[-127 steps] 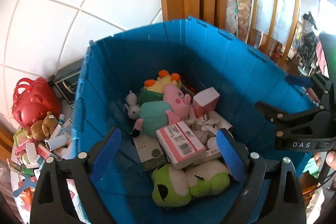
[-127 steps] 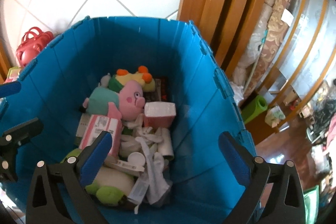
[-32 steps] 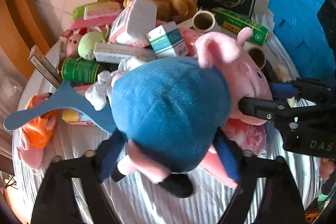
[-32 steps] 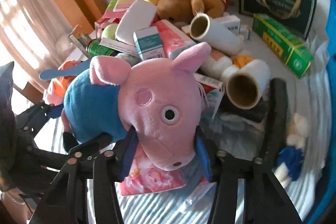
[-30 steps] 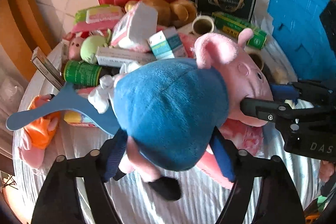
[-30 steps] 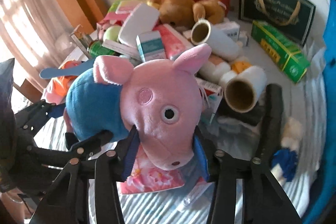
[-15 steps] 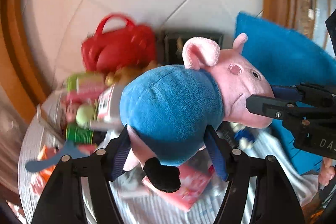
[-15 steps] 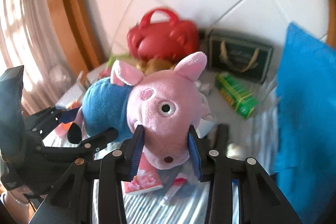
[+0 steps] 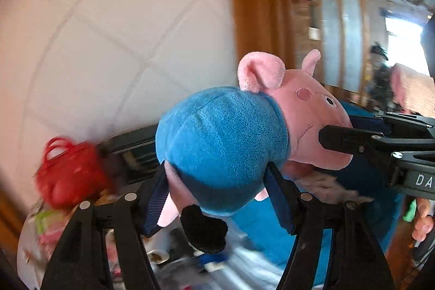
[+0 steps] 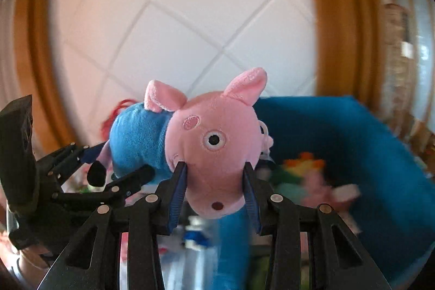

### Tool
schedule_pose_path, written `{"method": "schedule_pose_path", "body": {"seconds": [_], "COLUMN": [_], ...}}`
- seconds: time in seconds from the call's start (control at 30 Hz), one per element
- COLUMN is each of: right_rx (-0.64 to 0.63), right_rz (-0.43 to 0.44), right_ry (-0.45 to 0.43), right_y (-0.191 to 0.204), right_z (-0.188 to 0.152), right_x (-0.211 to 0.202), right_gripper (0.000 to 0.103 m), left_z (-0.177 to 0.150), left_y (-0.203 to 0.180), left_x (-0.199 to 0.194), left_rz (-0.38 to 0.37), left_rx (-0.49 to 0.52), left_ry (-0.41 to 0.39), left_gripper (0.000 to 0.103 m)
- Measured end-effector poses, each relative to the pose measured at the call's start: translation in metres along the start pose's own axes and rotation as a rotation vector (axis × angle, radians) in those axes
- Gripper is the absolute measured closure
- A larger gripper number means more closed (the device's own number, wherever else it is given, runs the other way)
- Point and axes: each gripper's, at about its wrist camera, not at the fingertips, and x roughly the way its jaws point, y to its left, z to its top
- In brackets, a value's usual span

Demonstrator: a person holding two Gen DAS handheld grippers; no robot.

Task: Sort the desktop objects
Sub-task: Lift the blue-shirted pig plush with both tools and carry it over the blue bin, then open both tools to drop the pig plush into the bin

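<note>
Pig plush held aloft: left gripper clamps its blue body, right gripper clamps its snout, beside the blue bin's rim; white tiled wall behind

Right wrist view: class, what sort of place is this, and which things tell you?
Probably a room in a home. A plush pig is held between both tongs, a blue bin behind holds more soft toys, and a white tiled wall sits within a wooden frame.
</note>
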Motion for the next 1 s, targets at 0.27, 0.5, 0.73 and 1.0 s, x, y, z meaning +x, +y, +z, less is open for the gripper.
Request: {"method": "schedule_pose_path", "body": {"seconds": [0.27, 0.5, 0.73, 1.0], "right_rx": [0.138, 0.214, 0.237, 0.217], "right_rz": [-0.125, -0.155, -0.176, -0.242], "right_ry": [0.094, 0.193, 0.254, 0.262], "right_y": [-0.121, -0.201, -0.256, -0.275], "right_z": [-0.004, -0.036, -0.051, -0.055], "right_x": [-0.02, -0.019, -0.008, 0.001], "right_gripper": [0.064, 0.064, 0.064, 0.063], "left_z": [0.043, 0.048, 0.037, 0.038], "left_y": [-0.1, -0.157, -0.19, -0.2], "left_x": [0.085, 0.145, 0.17, 0.174], "left_rz": [-0.172, -0.229, -0.25, -0.202], "left_rx": [0.067, 0.086, 0.075, 0.082], "left_ry": [0.217, 0.403, 0.518, 0.53], "left_gripper": [0.036, 0.036, 0.036, 0.036]}}
